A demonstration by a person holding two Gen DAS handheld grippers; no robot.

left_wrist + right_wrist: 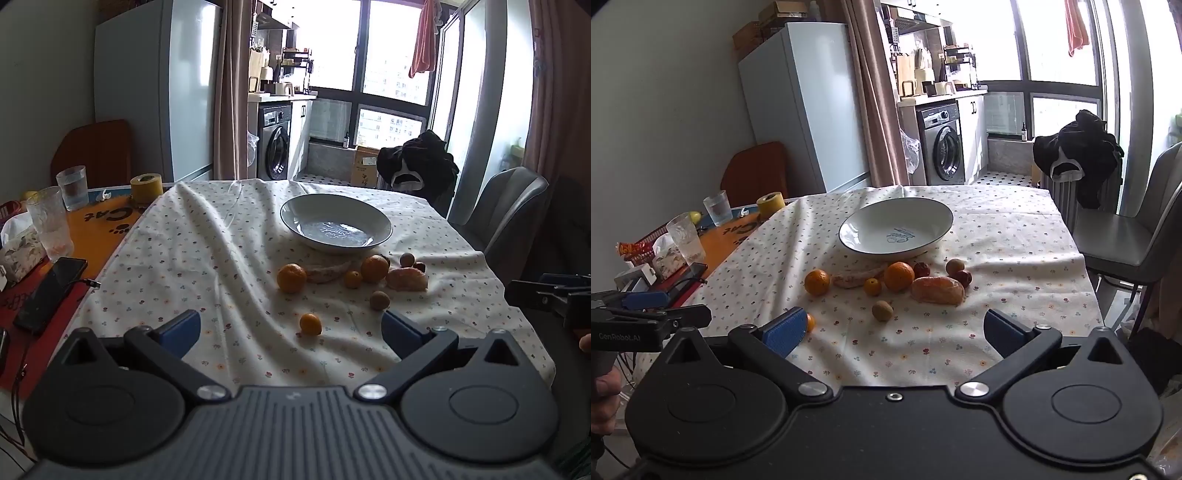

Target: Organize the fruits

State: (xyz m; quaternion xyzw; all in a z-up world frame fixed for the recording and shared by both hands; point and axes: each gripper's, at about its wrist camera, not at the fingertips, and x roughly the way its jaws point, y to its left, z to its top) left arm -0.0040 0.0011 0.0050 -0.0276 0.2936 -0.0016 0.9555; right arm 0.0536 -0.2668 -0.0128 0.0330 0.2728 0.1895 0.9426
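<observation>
Left gripper [291, 330]: your fingers [183, 330] are spread wide above the near edge of the desk, holding nothing; a small orange fruit [310, 324] lies on the cloth between them, untouched.
Right gripper [892, 330]: your fingers [1004, 332] are also spread wide and empty, low over the cloth at 6 o'clock from the fruit cluster.
Bowl [295, 216]: white with a dark rim, empty, sitting on the floral tablecloth [207, 258] at 12 o'clock from the fruit.
Fruit cluster: all of it lies on the cloth just short of the bowl, none inside it.
Left orange [816, 282]: at 9 o'clock in the cluster, apart from the others.
Pale peel piece [855, 277]: between the left orange and the bigger orange [899, 276].
Tiny orange [872, 287]: just beside the bigger orange, at its 8 o'clock.
Peeled orange [937, 290]: at 3 o'clock from the bigger orange.
Brown round fruit [882, 311]: alone at 6 o'clock of the cluster.
Far fruits: another brown one [955, 266] and two small dark red ones [963, 277] sit at 1 o'clock.
Desk's left side: two glasses [50, 225], a yellow tape roll [146, 187] and a phone [50, 290].
</observation>
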